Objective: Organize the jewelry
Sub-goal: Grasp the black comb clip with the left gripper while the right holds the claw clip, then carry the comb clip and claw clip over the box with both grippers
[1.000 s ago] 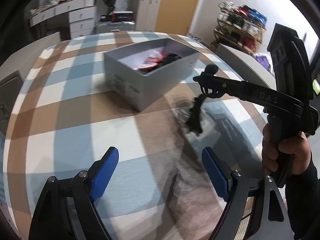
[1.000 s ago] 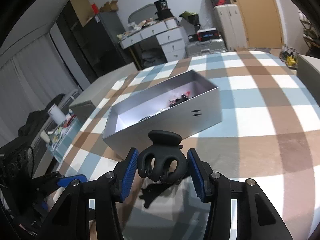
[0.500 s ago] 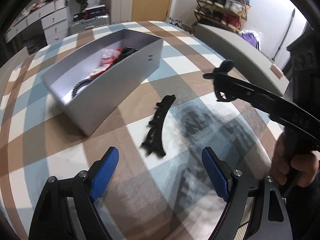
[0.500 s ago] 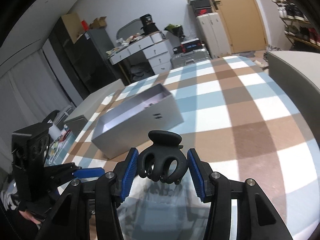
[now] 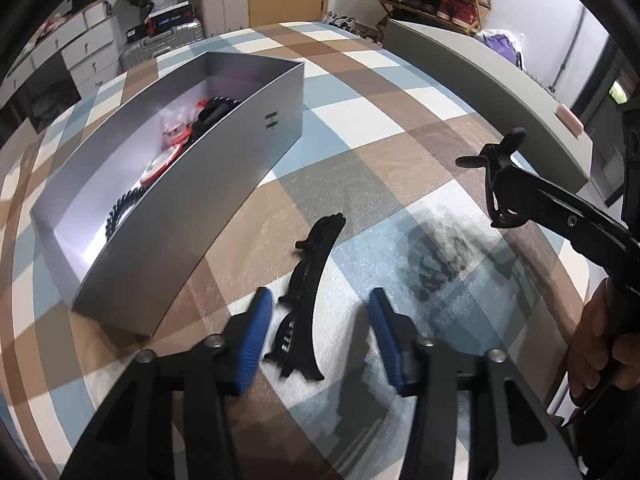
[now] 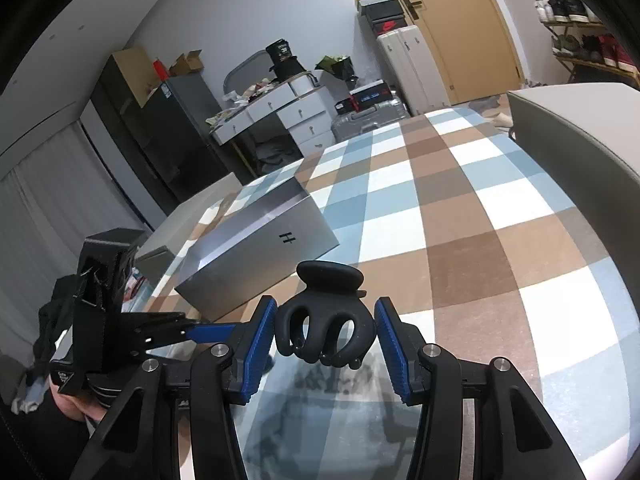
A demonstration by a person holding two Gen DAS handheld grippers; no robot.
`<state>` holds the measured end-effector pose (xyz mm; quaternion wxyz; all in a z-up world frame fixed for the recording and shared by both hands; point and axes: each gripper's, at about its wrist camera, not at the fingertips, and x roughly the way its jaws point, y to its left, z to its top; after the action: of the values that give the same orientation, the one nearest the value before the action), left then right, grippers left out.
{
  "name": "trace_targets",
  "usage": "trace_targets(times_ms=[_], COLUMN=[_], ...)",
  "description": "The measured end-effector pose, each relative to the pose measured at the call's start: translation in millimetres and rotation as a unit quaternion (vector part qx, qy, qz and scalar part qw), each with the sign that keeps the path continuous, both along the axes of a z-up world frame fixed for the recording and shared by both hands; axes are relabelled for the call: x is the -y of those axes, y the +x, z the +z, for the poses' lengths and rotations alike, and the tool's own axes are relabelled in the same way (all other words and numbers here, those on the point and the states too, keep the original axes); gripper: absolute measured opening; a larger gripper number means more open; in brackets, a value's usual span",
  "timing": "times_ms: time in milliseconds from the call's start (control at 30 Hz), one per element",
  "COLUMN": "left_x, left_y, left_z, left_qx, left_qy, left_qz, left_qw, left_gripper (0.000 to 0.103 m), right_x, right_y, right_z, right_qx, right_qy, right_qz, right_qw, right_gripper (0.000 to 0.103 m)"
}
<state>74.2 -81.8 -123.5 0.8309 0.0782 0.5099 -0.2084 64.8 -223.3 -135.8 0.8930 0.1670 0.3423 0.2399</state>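
A long black hair clip [image 5: 305, 292] lies on the checked tablecloth. My left gripper [image 5: 318, 338] is open, low over it, with the clip's near end between the blue pads. My right gripper [image 6: 326, 340] is shut on a black claw hair clip [image 6: 326, 320] and holds it above the table; it shows at the right of the left wrist view [image 5: 500, 184]. An open grey box [image 5: 224, 168] with red and black jewelry and beads stands to the left; its outer wall [image 6: 260, 256] shows in the right wrist view.
The round table with the blue, brown and white checked cloth [image 5: 400, 132] curves away to the right. A grey sofa edge [image 5: 500, 92] lies beyond it. Drawers and suitcases [image 6: 348, 108] stand far behind.
My left gripper has moved forward and down so the long clip now lies between its pads. My right gripper has lifted away to the right, still holding the claw clip.
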Motion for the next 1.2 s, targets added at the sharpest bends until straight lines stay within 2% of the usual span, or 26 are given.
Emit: trace_targets(times_ms=[133,267,300,767,1000,1200], left_x=[3,8,8,7,-5,-21], left_y=[2,3,3,-2,-16,-15], left_z=[0,0,1,8,36,64], left_qx=[0.004,0.009,0.006,0.018,0.053,0.089], left_qy=[0.008,0.015,0.008,-0.003,-0.02,-0.028], left_qz=[-0.002,-0.011,-0.013,-0.014,-0.014,-0.001], left_qw=[1.0,0.9998,0.9999,0.9997,0.9983,0.9956], left_gripper=[0.034,0.016,0.015,0.014,0.014,0.014], right_x=[-1,-1,-2,-5,-11,-29], right_y=[1,1,0,-1,3,13], right_z=[-3,-4,-4,-2,7,34], right_qx=[-0.005,-0.006,-0.005,-0.005,0.002,0.033], right_qy=[0.003,0.003,0.002,0.003,0.011,0.003], right_qz=[0.004,0.006,0.005,0.006,0.013,0.036], right_qw=[1.0,1.0,1.0,1.0,1.0,0.999], right_gripper=[0.05,0.05,0.05,0.05,0.05,0.05])
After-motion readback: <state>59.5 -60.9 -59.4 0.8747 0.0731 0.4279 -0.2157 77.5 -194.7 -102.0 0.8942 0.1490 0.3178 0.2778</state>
